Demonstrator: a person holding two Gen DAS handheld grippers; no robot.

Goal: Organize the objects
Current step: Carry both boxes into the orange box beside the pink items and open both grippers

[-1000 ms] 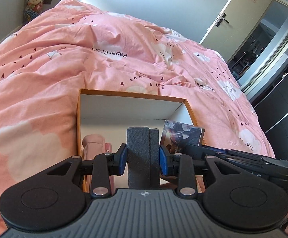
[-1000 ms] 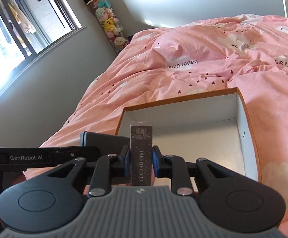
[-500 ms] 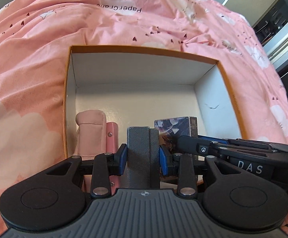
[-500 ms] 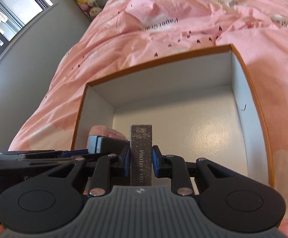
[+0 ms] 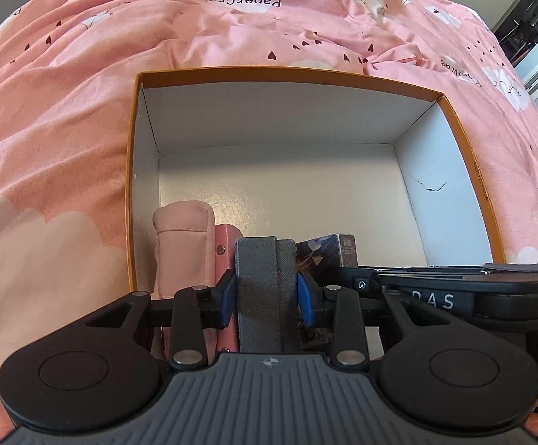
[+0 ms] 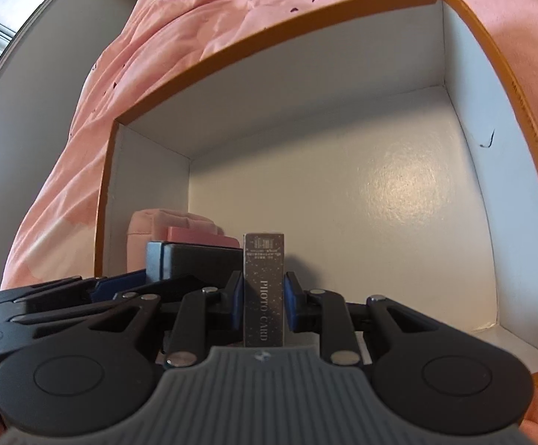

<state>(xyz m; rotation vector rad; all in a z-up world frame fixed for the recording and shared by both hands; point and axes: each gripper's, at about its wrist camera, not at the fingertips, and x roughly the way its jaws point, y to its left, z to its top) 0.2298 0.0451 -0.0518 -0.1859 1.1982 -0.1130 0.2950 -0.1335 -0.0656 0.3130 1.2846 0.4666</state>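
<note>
Left gripper clamped on grey case, right gripper on photo card box, both low inside orange box. Risk: crowding against pink pouch, toppling on release.

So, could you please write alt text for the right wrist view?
The right gripper holds a dark box labelled PHOTO CARD upright inside a white box with an orange rim on a pink duvet. At left, the left gripper's grey case stands beside pink items.
</note>
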